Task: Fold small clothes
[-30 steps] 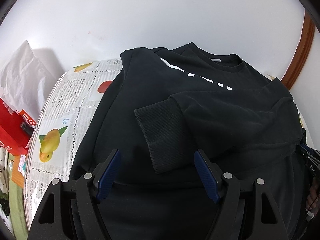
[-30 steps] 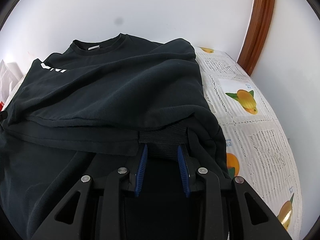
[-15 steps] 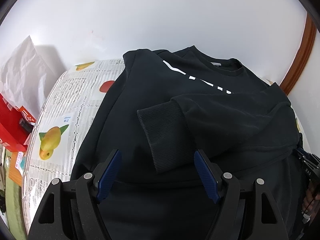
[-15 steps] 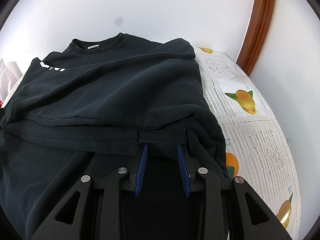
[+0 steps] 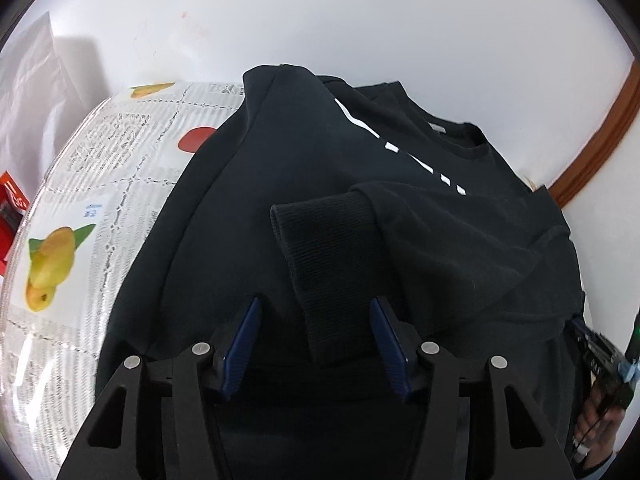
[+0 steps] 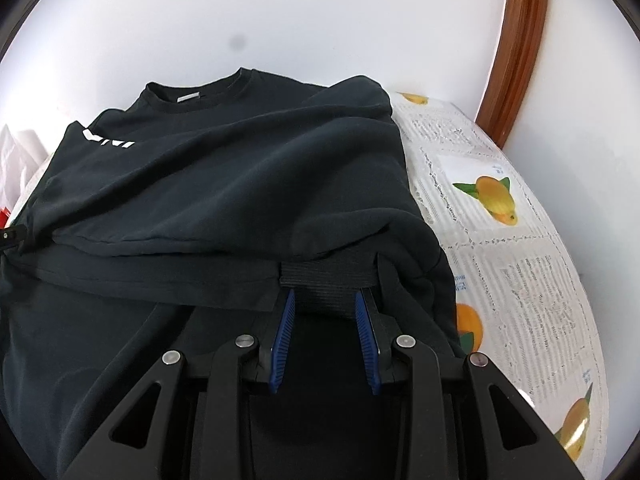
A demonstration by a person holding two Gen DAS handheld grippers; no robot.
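1. Surface (image 5: 72, 184), covered in a fruit-print cloth, carries the black sweatshirt (image 5: 280, 184), sleeves folded across
2. Left gripper (image 5: 314, 314) hangs low over the sleeve cuff (image 5: 328, 264), jaws spread wide
3. Right gripper (image 6: 325, 300), level, jaws clamping the ribbed hem (image 6: 326, 280)

A table (image 5: 60, 364) carries everything, covered by a white lace-patterned cloth (image 6: 532, 280) printed with mangoes, a red fruit and small text panels. A black sweatshirt (image 5: 248, 240) lies directly on this cloth, spread over most of it, its collar toward 12 o'clock by the white wall. In the left wrist view the bare cloth shows from 8 to 11 o'clock; in the right wrist view it shows from 1 to 5 o'clock.
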